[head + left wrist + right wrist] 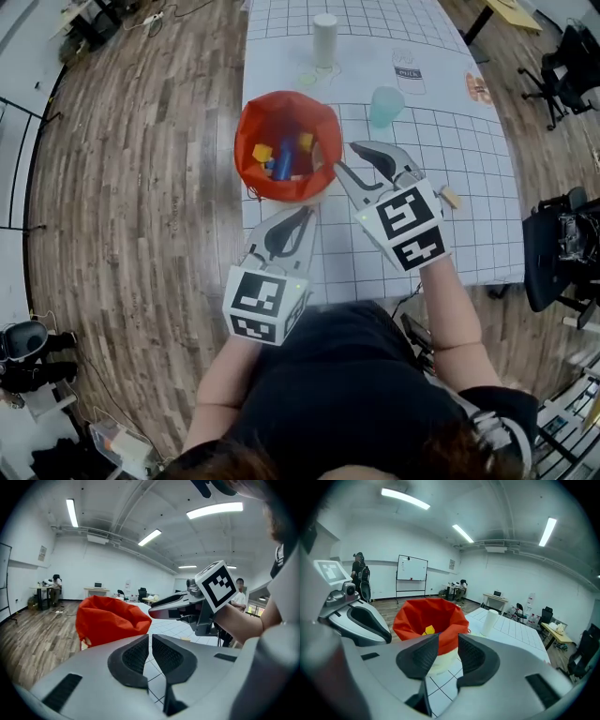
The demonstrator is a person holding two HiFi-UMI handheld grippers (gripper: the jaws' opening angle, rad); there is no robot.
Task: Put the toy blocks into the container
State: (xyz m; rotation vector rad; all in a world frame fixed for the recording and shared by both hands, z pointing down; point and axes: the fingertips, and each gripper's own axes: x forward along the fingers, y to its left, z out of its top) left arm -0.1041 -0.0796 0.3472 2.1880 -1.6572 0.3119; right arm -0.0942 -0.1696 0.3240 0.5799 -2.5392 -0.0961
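Observation:
A container lined in red point(286, 145) stands on the white gridded table point(469, 159), with yellow, blue and orange blocks point(279, 157) inside. One small wooden block point(450, 197) lies on the table just right of my right gripper. My right gripper point(349, 157) is open and empty, its tips beside the container's right rim. In the right gripper view point(448, 651) it faces the container point(429, 616), where a yellow block point(428, 630) shows. My left gripper point(300, 216) hovers just below the container, shut and empty; the left gripper view point(150, 641) shows the container point(110, 618) ahead.
A white cylinder point(324, 39) and a teal cup point(385, 106) stand further back on the table. Printed pictures lie near the cup. Wooden floor runs along the table's left edge. A black chair point(562, 253) is at the right.

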